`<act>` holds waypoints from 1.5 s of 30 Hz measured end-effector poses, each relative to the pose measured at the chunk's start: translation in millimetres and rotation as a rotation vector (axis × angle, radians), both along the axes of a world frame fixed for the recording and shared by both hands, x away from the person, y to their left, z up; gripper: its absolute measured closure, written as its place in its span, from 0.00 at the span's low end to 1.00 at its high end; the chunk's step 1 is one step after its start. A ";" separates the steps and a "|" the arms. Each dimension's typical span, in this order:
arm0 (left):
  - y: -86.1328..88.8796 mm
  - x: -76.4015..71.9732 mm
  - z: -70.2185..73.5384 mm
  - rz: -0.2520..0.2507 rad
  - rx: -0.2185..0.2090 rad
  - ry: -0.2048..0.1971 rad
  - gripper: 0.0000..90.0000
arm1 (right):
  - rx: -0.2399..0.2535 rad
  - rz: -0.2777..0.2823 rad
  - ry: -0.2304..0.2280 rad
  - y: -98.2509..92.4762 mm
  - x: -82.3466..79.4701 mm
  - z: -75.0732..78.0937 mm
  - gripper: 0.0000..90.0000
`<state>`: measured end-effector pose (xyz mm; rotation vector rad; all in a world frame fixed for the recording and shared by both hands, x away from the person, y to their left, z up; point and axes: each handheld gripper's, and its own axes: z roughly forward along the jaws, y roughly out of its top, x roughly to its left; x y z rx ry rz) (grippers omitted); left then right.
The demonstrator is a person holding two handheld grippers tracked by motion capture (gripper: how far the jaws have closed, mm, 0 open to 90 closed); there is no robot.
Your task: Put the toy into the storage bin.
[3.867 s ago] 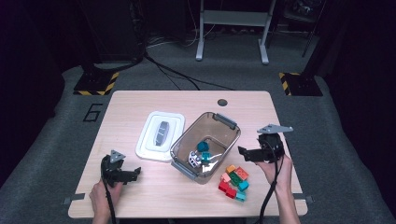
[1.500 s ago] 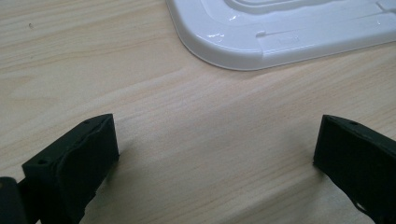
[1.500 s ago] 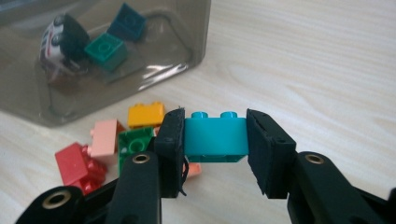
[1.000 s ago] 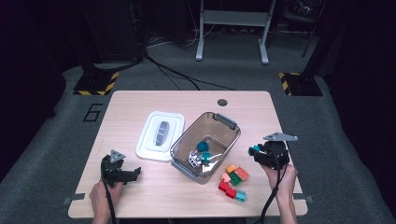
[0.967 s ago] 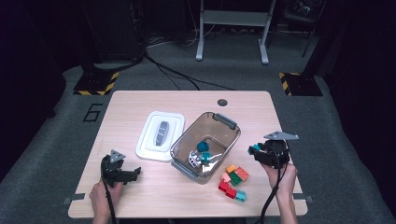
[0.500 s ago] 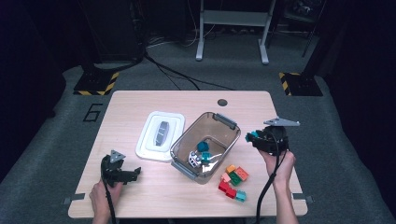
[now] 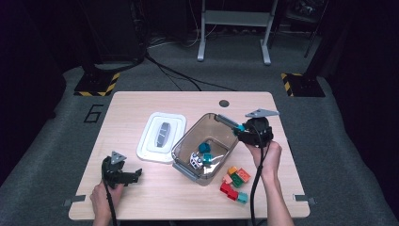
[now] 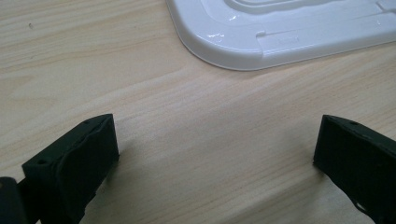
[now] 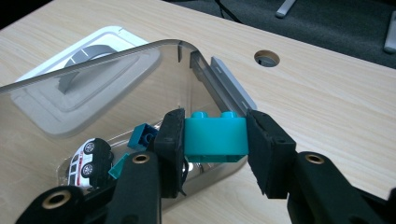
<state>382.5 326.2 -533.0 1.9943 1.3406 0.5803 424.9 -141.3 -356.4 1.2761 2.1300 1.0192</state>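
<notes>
High view, near edge first: pale wooden bench [image 7: 141,101], forearms entering from below. Left gripper [image 7: 123,173] low over the near-left corner, fingers wide apart with bare wood between them, as seen in the left gripper view [image 8: 212,154]. Near right, loose cluster of bricks [image 7: 235,182] in red, orange, green and teal, just beside the tub's near corner. Mid-bench, clear plastic tub [image 7: 188,150] lying askew, holding teal bricks and a small white toy car [image 7: 196,161]. Right gripper [image 7: 244,130] raised at the tub's far right rim, fingers clamped on a teal brick [image 9: 215,135], studs up, held above the tub's edge and grey handle clip. Left of the tub and touching it, white lid [image 7: 161,136] flat on the wood, grey handle recess upward. Farther back, round cable hole [image 7: 224,103] near the far edge. Beyond the bench, grey carpet marked with a "6", black cables, yellow-black striped base plates, grey metal frame legs [image 7: 234,28], dark room around.
</notes>
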 end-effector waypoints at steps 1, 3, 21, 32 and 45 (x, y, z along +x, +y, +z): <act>0.0 0.0 0.0 0.000 0.000 0.000 0.00 | -0.006 0.003 0.001 3.1 1.6 -0.9 0.65; 0.0 0.0 0.0 0.000 0.000 0.000 0.00 | -0.010 0.005 0.007 8.8 4.5 -3.6 0.65; 0.0 0.0 0.0 0.000 0.000 0.000 0.00 | -0.081 -0.019 0.044 18.1 20.0 -18.4 0.65; 0.0 0.1 0.0 0.000 -0.001 0.000 0.00 | -0.132 -0.035 0.046 23.3 21.0 -25.7 0.65; 0.0 0.1 0.0 0.000 -0.001 0.000 0.00 | -0.073 -0.051 0.065 9.1 12.6 -22.7 0.37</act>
